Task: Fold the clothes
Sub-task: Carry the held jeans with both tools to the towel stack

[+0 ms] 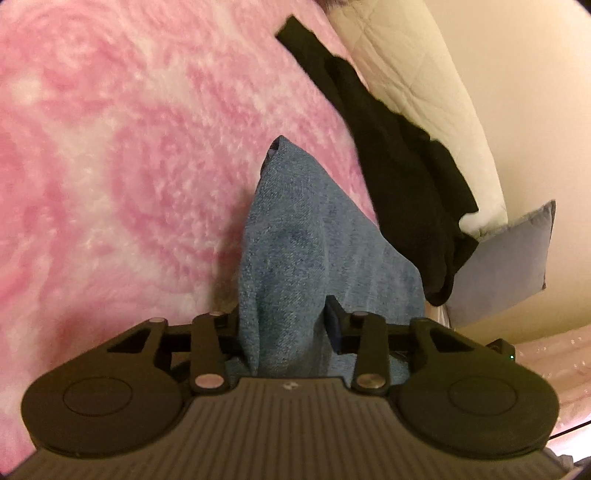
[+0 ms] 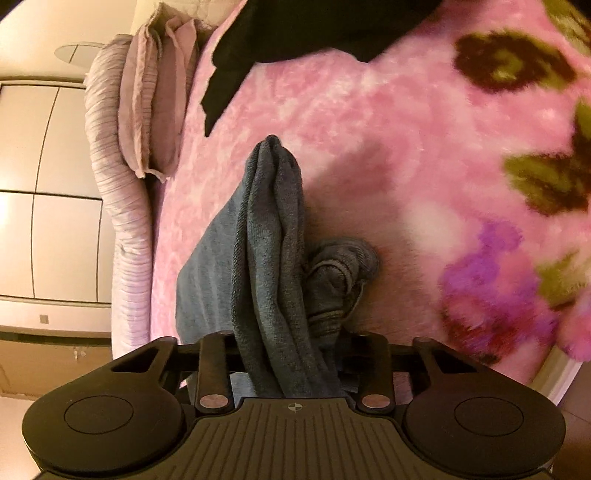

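A blue knit garment is pinched in my left gripper and hangs forward over the pink fleece blanket. In the right wrist view the same blue garment is bunched in folds in my right gripper, with a crumpled part resting on the blanket. Both grippers are shut on the cloth, and it hides their fingertips. A black garment lies on the blanket beyond the blue one and also shows at the top of the right wrist view.
A white quilted pillow and a grey-blue cushion lie against the wall by the bed. In the right wrist view, lilac pillows sit at the bed's edge, with cabinet doors beyond. The blanket has a flower print.
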A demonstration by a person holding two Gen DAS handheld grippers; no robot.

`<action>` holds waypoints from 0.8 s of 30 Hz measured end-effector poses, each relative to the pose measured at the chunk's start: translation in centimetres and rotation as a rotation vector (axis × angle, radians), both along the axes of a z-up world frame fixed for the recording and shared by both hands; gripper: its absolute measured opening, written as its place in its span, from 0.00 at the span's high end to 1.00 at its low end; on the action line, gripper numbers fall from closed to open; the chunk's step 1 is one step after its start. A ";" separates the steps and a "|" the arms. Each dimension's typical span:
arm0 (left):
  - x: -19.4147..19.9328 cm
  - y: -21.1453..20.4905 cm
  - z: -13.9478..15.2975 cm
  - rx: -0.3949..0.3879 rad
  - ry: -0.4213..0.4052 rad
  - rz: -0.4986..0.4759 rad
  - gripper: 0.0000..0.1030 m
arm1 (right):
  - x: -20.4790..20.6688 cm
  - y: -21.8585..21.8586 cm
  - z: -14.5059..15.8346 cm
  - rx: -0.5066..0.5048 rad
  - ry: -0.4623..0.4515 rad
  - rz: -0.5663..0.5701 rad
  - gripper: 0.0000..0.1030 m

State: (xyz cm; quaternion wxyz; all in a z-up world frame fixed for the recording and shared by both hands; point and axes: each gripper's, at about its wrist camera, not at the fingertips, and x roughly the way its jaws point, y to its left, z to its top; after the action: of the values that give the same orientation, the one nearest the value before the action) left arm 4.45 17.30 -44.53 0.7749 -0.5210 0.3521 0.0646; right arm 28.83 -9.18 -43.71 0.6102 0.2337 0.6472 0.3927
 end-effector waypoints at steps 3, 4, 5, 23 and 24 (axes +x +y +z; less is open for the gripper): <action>-3.0 0.0 2.1 0.011 -0.016 0.089 0.69 | -0.6 1.2 1.4 0.021 -0.001 0.042 0.70; -4.3 0.1 3.0 0.016 -0.023 0.116 0.69 | -1.0 1.7 1.9 0.035 0.006 0.062 0.70; -5.6 0.2 3.9 0.023 -0.031 0.144 0.69 | -1.4 2.3 2.5 0.053 0.015 0.086 0.70; -45.2 -4.7 21.4 0.173 -0.042 0.765 0.69 | -27.8 17.3 16.3 0.217 0.064 0.679 0.70; -48.3 -5.3 22.2 0.179 -0.043 0.790 0.69 | -30.6 17.7 17.0 0.223 0.064 0.707 0.70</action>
State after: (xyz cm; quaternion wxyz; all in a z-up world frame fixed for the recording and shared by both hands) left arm -43.84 11.98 -22.37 0.7400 -0.5477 0.1014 0.3769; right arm -1.80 8.54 -26.68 0.3869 0.0727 0.6601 0.6397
